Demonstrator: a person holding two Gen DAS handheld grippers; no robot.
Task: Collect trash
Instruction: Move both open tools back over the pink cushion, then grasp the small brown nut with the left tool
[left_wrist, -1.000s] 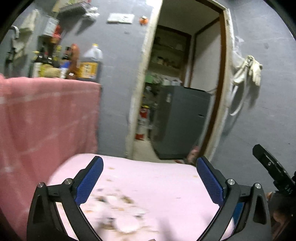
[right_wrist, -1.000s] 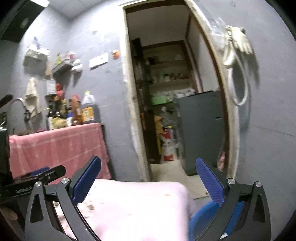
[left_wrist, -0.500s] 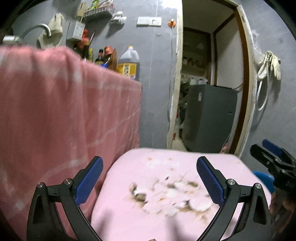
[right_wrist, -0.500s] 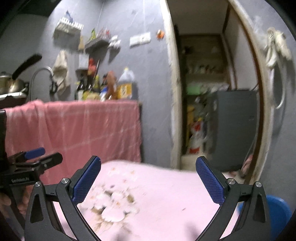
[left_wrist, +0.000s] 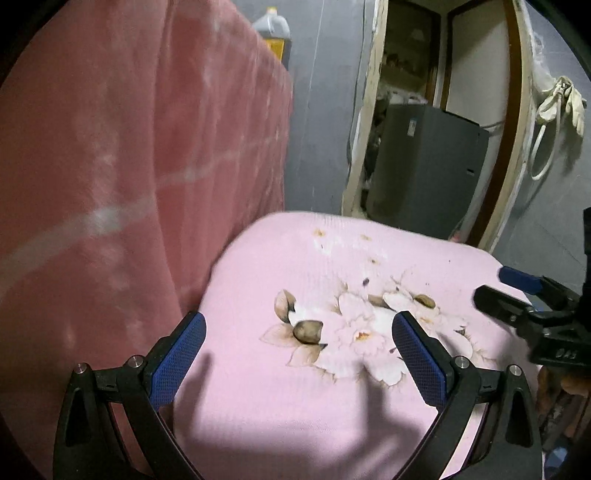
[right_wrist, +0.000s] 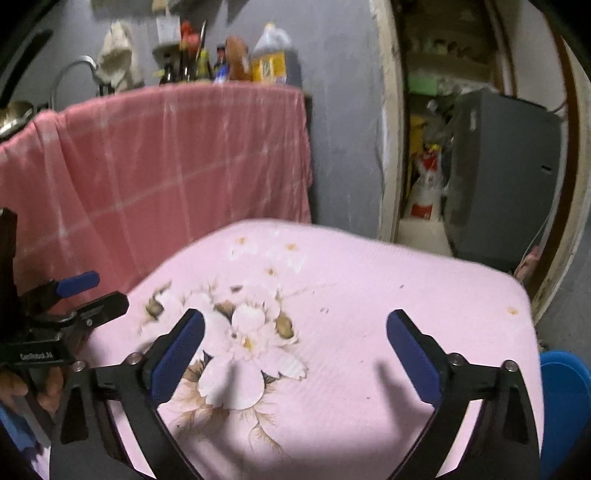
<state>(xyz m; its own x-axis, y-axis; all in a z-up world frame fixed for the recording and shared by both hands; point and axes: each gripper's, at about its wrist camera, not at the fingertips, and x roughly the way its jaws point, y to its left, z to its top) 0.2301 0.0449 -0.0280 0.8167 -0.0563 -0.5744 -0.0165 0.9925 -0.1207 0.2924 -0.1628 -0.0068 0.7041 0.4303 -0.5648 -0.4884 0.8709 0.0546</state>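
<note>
A pink cloth-covered table (left_wrist: 280, 398) with a printed flower pattern lies below both grippers. Small brown scraps sit on it: one (left_wrist: 307, 331) near the middle of the left wrist view, another (left_wrist: 424, 301) further right, and small crumbs (right_wrist: 512, 311) at the right edge in the right wrist view. My left gripper (left_wrist: 298, 360) is open and empty, just above the brown scrap. My right gripper (right_wrist: 294, 357) is open and empty over the flower print. Each gripper shows at the other view's edge.
A pink checked cloth (right_wrist: 166, 177) hangs over a counter with bottles (right_wrist: 269, 55) on the left. A doorway with a grey cabinet (right_wrist: 502, 177) is behind the table. A blue bin (right_wrist: 565, 398) stands at the table's right.
Both grippers have tilted down and moved closer over the pink table. The flower print and scraps now fill the lower views. Both stay open.
</note>
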